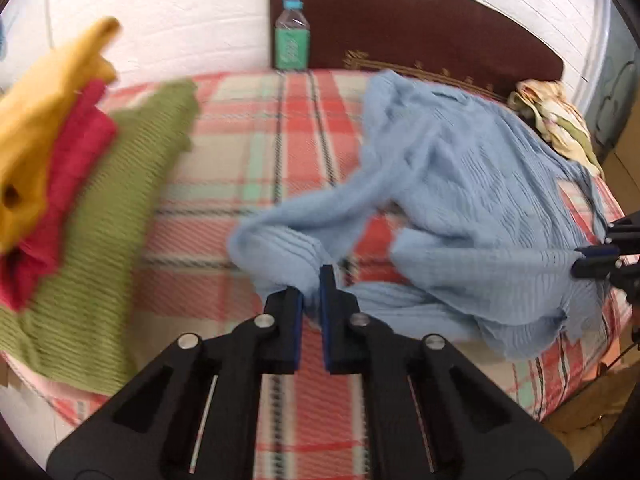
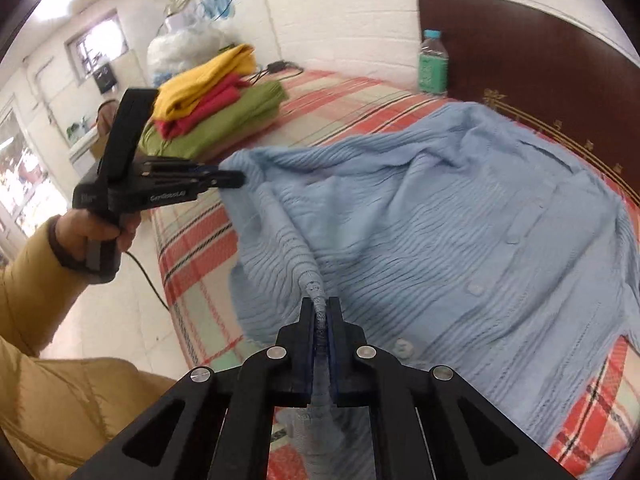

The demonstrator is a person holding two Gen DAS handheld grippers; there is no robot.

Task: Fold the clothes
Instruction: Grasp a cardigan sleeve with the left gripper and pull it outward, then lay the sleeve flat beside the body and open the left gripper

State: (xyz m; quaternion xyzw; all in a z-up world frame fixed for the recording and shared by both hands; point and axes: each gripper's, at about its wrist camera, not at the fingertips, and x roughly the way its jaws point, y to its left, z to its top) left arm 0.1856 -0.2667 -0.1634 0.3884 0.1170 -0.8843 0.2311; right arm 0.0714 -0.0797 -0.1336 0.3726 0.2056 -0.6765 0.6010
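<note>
A light blue knit cardigan [image 1: 472,200] lies partly spread on the plaid bed cover [image 1: 256,148]; it also shows in the right wrist view [image 2: 460,216]. My left gripper [image 1: 312,284] is shut on a sleeve end of the cardigan, held above the bed; it shows from the side in the right wrist view [image 2: 230,178]. My right gripper [image 2: 320,308] is shut on a bunched edge of the cardigan; it shows at the right edge of the left wrist view [image 1: 580,260].
A stack of folded clothes, yellow [image 2: 200,80] on red on green [image 1: 104,208], sits at the bed's far left. A green-labelled water bottle [image 1: 292,38] stands by the dark headboard [image 1: 420,20]. A floral cloth [image 1: 556,120] lies at the right. A cable runs on the floor [image 2: 148,280].
</note>
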